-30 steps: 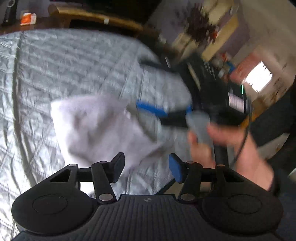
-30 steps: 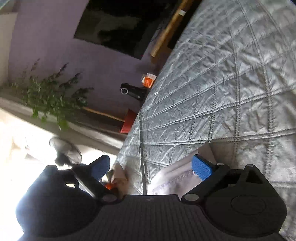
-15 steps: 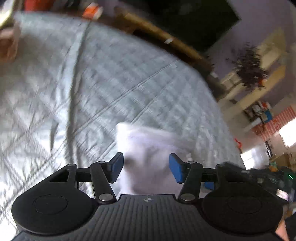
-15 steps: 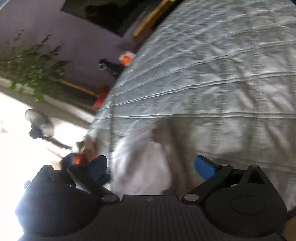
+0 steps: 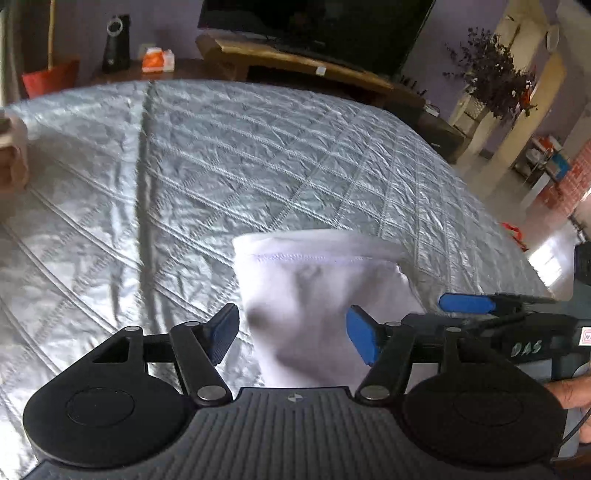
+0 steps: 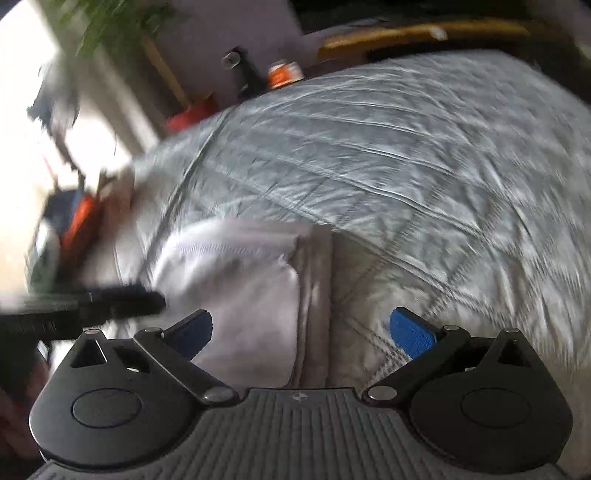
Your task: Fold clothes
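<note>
Left gripper [image 5: 291, 334] jaws spread wide, blue pads either side of a folded white garment [image 5: 317, 295], not touching it. Garment lies flat on the grey quilted bedspread [image 5: 221, 158], stitched hem edge facing away from the camera. Right gripper [image 5: 480, 306] enters from the right edge, one blue pad just beside the garment's right side; its jaw state can't be told here. A hand [image 5: 572, 398] grips its handle at lower right. Beyond the bed: wooden TV stand [image 5: 295, 66], dark screen [image 5: 314, 22], potted plant [image 5: 491, 66], orange box [image 5: 157, 61].
</note>
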Demonstrator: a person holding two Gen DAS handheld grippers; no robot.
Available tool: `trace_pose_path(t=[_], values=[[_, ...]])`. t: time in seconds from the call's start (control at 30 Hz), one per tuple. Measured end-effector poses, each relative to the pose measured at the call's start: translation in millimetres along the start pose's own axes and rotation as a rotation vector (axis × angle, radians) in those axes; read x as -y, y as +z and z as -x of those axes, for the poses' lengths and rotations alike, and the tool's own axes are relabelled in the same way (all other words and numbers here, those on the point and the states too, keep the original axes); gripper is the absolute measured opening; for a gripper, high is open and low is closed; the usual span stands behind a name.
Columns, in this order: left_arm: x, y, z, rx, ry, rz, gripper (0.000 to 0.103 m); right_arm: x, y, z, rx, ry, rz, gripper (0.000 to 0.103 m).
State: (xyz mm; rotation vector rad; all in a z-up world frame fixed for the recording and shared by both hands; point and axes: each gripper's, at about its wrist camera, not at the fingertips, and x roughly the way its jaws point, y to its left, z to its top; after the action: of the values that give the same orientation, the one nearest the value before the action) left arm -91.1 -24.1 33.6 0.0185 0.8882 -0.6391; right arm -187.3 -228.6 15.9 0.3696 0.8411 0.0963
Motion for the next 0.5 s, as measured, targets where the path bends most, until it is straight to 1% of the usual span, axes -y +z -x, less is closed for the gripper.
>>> trace_pose_path(t=[0.03,0.07,0.13,0.23,0.33,0.37,0.43,0.47,0.5], values=[[1.4,0.4,3.1,0.015,0.002,-0.013,0.071,0.5,1.6,-1.2,0.002,0.01,0.006,0.103],[3.3,-0.7,4.5,0.02,0.01,-0.033,0.073,5.5,3.5,-1.2,0.011,0.037,-0.021,0.103],[8.6,-6.8,1.0,-0.002,0.039,-0.09,0.073,14.2,6.0,-2.5,0.026,0.098,-0.051,0.103],[17.5,-17.5,-15.4,-0.086,0.074,-0.174,0.072,5.1,8.2,-8.4,0.001,0.115,0.059,0.103],[21.8,-24.9,-19.6,-0.105,0.092,-0.218,0.075,-7.0,12.5,-17.0,-0.041,0.144,0.17,0.103],[21.2,-25.3,-19.7,-0.107,0.092,-0.218,0.076,-6.5,14.6,-17.9,-0.049,0.166,0.172,0.103],[17.3,-23.4,-21.7,-0.113,0.088,-0.201,0.077,1.0,19.0,-16.5,-0.058,0.217,0.136,0.103],[16.5,-22.7,-22.3,-0.112,0.091,-0.198,0.078,6.1,21.2,-14.6,-0.059,0.236,0.116,0.1],[16.9,-22.5,-22.3,-0.109,0.098,-0.201,0.079,10.1,22.3,-12.7,-0.061,0.243,0.106,0.089]])
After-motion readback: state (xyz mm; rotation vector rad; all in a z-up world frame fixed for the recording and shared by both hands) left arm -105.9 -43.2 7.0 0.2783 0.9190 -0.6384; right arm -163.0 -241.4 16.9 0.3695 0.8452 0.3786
